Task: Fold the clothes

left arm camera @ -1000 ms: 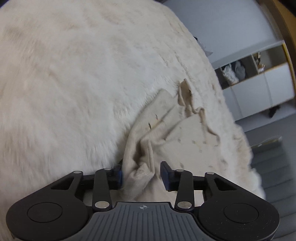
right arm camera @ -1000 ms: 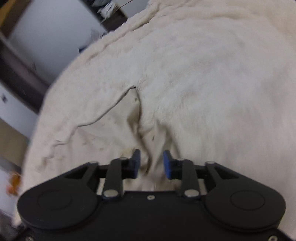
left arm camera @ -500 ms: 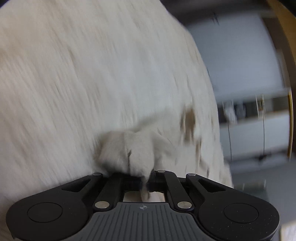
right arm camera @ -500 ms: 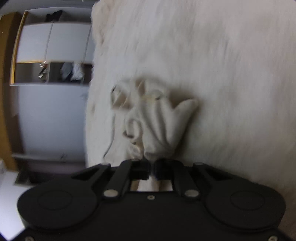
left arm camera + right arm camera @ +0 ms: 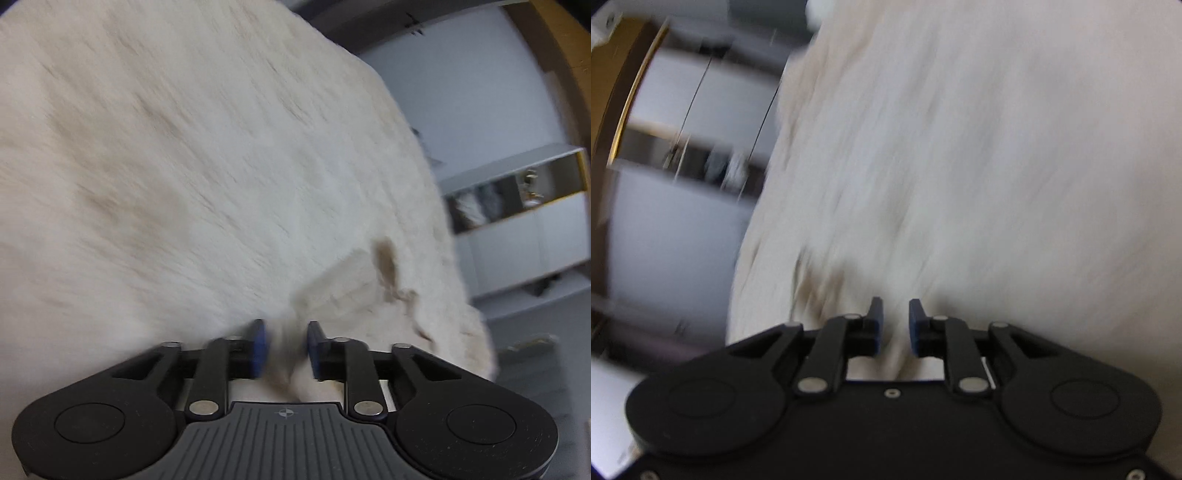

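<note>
A beige garment (image 5: 343, 291) lies bunched on the white fluffy blanket (image 5: 166, 166), just ahead and to the right of my left gripper (image 5: 284, 336). The left gripper's jaws stand apart, with blurred cloth showing in the gap between them. In the right wrist view my right gripper (image 5: 895, 317) is also open, over the blanket (image 5: 997, 166); a blurred brownish patch of the garment (image 5: 820, 288) lies just left of its fingers. Both views are motion-blurred.
The blanket's edge drops off on the right in the left wrist view. Beyond it stand a grey-white cabinet (image 5: 517, 221) with an open shelf and a grey floor (image 5: 546, 332). The same cabinet (image 5: 683, 147) shows at the left in the right wrist view.
Both grippers were shut on the garment half a second ago and have opened. The garment has dropped onto the blanket, more bunched than one second ago. Both cameras are moving.
</note>
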`<action>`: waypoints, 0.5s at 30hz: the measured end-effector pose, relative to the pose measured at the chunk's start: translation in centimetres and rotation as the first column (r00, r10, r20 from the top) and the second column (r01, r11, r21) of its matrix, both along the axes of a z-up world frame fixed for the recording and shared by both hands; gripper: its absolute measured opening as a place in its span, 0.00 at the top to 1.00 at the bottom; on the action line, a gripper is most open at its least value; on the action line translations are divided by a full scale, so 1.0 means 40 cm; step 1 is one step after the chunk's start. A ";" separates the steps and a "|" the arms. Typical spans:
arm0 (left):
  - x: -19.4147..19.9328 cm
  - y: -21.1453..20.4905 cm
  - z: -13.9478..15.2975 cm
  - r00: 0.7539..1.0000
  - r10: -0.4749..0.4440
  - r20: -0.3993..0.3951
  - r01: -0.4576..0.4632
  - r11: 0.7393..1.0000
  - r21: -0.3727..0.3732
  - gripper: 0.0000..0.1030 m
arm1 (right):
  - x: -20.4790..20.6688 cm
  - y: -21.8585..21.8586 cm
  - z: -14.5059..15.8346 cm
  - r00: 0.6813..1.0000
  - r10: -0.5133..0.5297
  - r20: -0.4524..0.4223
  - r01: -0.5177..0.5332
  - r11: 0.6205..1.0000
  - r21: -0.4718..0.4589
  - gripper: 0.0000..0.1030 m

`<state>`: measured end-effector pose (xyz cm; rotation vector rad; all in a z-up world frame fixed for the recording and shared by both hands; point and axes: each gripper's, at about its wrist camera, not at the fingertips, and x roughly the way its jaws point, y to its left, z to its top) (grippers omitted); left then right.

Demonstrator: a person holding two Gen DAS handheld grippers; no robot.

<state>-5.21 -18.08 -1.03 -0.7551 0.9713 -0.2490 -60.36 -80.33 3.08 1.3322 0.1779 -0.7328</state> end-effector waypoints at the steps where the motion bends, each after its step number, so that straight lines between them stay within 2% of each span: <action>1: -0.002 0.004 0.006 1.000 -0.012 0.005 0.012 1.000 0.001 0.69 | -0.005 -0.006 0.011 1.000 0.021 0.006 -0.021 1.000 -0.017 0.85; 2: 0.001 0.004 0.021 1.000 -0.023 0.019 0.023 1.000 0.001 0.65 | 0.002 -0.010 0.031 0.998 0.059 -0.005 -0.059 0.997 -0.045 0.80; 4: 0.009 0.006 0.050 0.998 -0.046 0.048 0.046 0.999 0.000 0.60 | 0.068 -0.002 0.069 0.974 0.213 -0.081 -0.222 0.966 -0.133 0.71; 5: 0.026 -0.015 0.068 0.990 -0.111 0.086 0.110 0.994 0.016 0.49 | 0.107 0.008 0.082 0.950 0.280 -0.135 -0.300 0.940 -0.164 0.67; 7: 0.061 -0.064 0.090 0.963 -0.231 0.136 0.222 0.972 0.083 0.46 | 0.184 0.026 0.102 0.896 0.383 -0.226 -0.428 0.881 -0.203 0.64; 9: 0.096 -0.120 0.096 0.931 -0.334 0.145 0.307 0.934 0.180 0.46 | 0.245 0.037 0.113 0.855 0.436 -0.283 -0.500 0.837 -0.221 0.57; 10: 0.103 -0.139 0.094 0.920 -0.363 0.148 0.331 0.921 0.204 0.47 | 0.284 0.046 0.118 0.828 0.462 -0.319 -0.541 0.809 -0.232 0.54; 11: 0.117 -0.186 0.096 0.891 -0.425 0.158 0.378 0.888 0.261 0.47 | 0.312 0.054 0.118 0.798 0.488 -0.353 -0.580 0.780 -0.232 0.53; 12: 0.130 -0.221 0.102 0.862 -0.473 0.180 0.415 0.864 0.285 0.48 | 0.339 0.061 0.117 0.766 0.513 -0.387 -0.619 0.751 -0.231 0.53; 14: 0.151 -0.270 0.111 0.821 -0.532 0.207 0.453 0.827 0.332 0.48 | 0.383 0.084 0.103 0.708 0.523 -0.474 -0.674 0.701 -0.233 0.54; 15: 0.168 -0.301 0.116 0.796 -0.564 0.218 0.470 0.804 0.365 0.48 | 0.378 0.090 0.100 0.702 0.525 -0.481 -0.679 0.697 -0.230 0.54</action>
